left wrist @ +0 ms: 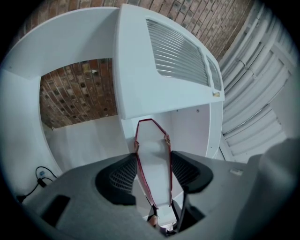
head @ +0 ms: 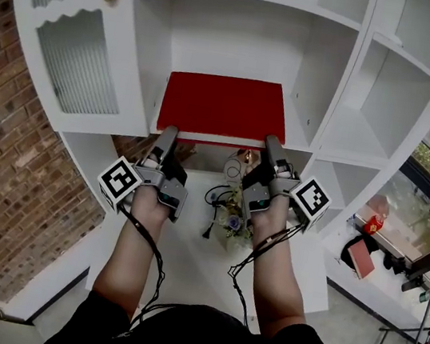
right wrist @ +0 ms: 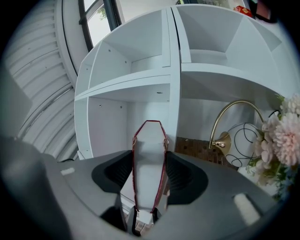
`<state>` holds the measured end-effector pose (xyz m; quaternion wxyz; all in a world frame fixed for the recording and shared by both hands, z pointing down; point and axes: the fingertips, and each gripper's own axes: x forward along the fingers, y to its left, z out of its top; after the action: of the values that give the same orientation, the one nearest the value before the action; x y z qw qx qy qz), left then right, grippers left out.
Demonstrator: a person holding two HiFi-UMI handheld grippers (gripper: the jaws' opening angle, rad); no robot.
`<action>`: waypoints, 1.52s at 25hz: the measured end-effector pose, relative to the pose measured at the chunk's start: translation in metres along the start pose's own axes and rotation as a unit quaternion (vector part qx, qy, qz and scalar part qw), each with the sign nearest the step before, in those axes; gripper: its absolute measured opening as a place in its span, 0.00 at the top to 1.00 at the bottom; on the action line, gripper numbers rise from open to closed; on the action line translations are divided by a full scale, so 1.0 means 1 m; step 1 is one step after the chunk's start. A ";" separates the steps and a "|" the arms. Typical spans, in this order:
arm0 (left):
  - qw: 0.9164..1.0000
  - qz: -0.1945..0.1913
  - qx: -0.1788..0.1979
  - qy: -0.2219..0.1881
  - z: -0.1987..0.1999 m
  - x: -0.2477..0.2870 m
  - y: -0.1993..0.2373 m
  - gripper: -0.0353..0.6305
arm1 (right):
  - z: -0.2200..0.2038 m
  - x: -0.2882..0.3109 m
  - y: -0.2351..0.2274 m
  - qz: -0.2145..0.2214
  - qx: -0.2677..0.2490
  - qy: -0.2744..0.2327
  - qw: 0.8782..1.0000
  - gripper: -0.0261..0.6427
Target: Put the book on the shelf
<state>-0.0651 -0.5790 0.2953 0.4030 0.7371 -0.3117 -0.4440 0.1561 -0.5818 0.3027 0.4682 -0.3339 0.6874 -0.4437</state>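
Clamps the left gripper (head: 168,131) on the near edge of the book (head: 225,106) toward its left corner, pads pressed on the top and bottom covers, and clamps the right gripper (head: 273,142) the same way toward the right corner. Holds the red book flat over the board of the middle compartment of the shelf (head: 342,135), near edge about at the board's front edge; resting on it or just above, cannot tell. Looks stiff and hardbound, probably fairly heavy and smooth-covered, so best taken at both near corners, as here, against tipping or slipping. Counts one book, two grippers, one white shelf, one ribbed-glass door (head: 75,56) at its left, one lamp (right wrist: 220,139) and one bunch of flowers (right wrist: 281,136) below.
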 end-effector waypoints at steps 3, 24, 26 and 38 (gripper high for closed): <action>1.000 0.003 -0.001 -0.001 0.001 0.004 0.000 0.59 | 0.001 0.004 0.000 -0.001 0.000 -0.001 1.000 0.61; 0.994 0.086 0.020 -0.063 0.010 0.012 0.007 0.55 | 0.005 0.017 -0.003 -0.115 -0.021 -0.021 0.993 0.57; 0.993 0.099 0.016 -0.067 0.010 0.012 0.008 0.55 | 0.005 0.018 -0.004 -0.134 -0.019 -0.024 0.990 0.57; 0.988 0.145 0.026 -0.048 0.011 0.016 0.007 0.55 | 0.007 0.024 0.000 -0.190 -0.012 -0.060 0.980 0.54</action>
<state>-0.0692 -0.5994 0.2920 0.4285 0.6721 -0.4455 -0.4077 0.1543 -0.6045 0.2933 0.4118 -0.4901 0.5874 -0.4952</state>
